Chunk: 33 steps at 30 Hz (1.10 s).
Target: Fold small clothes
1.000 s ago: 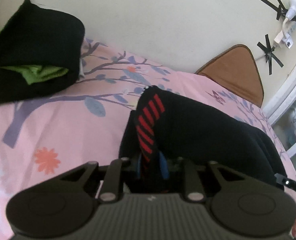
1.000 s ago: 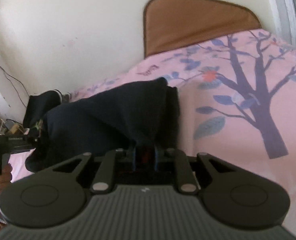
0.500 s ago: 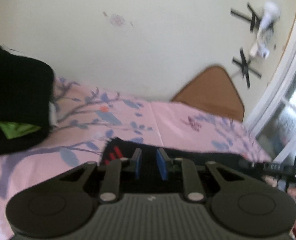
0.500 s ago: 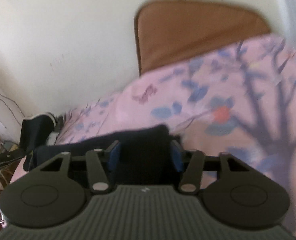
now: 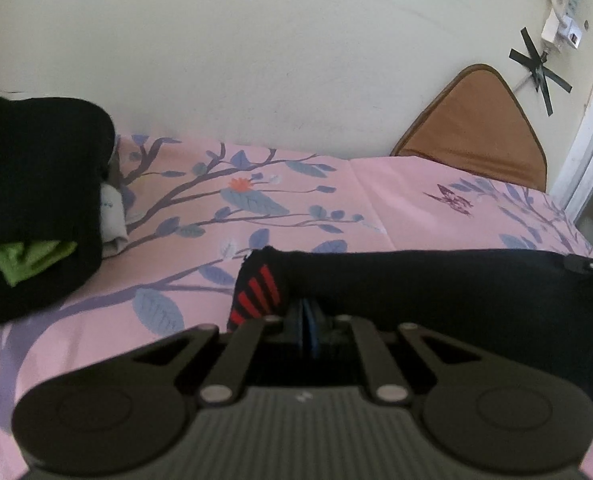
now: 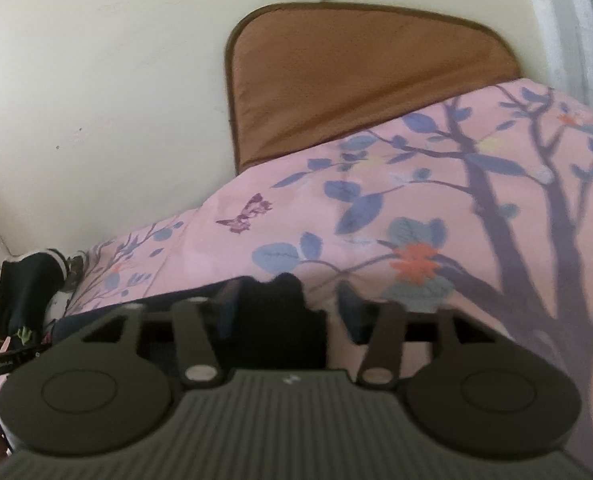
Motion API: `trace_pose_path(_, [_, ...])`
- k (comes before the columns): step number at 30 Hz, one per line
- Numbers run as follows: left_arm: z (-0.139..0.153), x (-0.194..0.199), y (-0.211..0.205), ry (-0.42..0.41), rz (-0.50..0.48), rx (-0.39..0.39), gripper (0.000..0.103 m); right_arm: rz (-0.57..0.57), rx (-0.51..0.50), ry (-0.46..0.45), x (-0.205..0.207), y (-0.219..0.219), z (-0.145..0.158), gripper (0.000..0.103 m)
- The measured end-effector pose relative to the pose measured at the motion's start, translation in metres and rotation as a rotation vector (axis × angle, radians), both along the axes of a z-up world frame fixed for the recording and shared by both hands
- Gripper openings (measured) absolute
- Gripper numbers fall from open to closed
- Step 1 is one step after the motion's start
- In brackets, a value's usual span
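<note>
A black garment [image 5: 436, 292] with red stripes at its left corner lies stretched flat across the pink flowered bedsheet [image 5: 296, 184]. My left gripper [image 5: 308, 320] sits at the garment's near edge beside the stripes. Its blue pads are pressed together, and I see no cloth between them. In the right wrist view the garment's other corner [image 6: 272, 320] pokes up between the fingers of my right gripper [image 6: 288, 304]. Those jaws are opening, and the pads stand apart on either side of the cloth without pressing on it.
A pile of black and green clothes [image 5: 36, 200] sits at the left on the bed. A brown mat [image 5: 476, 128] leans on the cream wall at the far side. Another dark garment [image 6: 24, 288] lies at the bed's left edge in the right wrist view.
The garment hung bunched from both grippers; now it lies spread flat on the sheet. The right jaws have widened off the cloth. The left pads parted, then closed together.
</note>
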State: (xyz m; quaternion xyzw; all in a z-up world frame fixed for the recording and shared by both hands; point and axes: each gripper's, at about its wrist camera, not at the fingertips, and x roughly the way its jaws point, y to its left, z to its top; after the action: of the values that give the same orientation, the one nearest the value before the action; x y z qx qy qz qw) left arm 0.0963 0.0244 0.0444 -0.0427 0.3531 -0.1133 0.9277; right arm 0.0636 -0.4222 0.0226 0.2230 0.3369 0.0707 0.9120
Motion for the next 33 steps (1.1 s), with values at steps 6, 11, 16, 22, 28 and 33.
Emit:
trace_pose_path(6, [0.03, -0.036, 0.006, -0.091, -0.019, -0.123, 0.018, -0.038, -0.018, -0.112, -0.056, -0.006, 0.039, 0.036])
trace_pose_path(11, [0.022, -0.033, -0.027, -0.082, -0.112, -0.051, 0.018, 0.175, -0.032, -0.15, -0.06, 0.041, 0.049, 0.03])
trace_pose_path(16, [-0.012, -0.009, -0.027, -0.011, -0.09, -0.023, 0.018, 0.229, -0.155, -0.08, -0.031, 0.073, 0.017, 0.0])
trace_pose_path(22, [-0.002, -0.011, -0.013, 0.061, -0.049, -0.103, 0.017, 0.212, -0.077, -0.037, -0.028, 0.051, 0.026, 0.01])
trace_pose_path(28, [0.014, -0.025, -0.003, 0.102, -0.136, -0.387, 0.015, 0.017, 0.156, -0.064, -0.079, -0.015, 0.041, 0.063])
trace_pose_path(33, [0.003, -0.021, -0.037, 0.165, -0.246, -0.419, 0.015, -0.036, 0.238, 0.067, -0.081, -0.034, 0.012, 0.064])
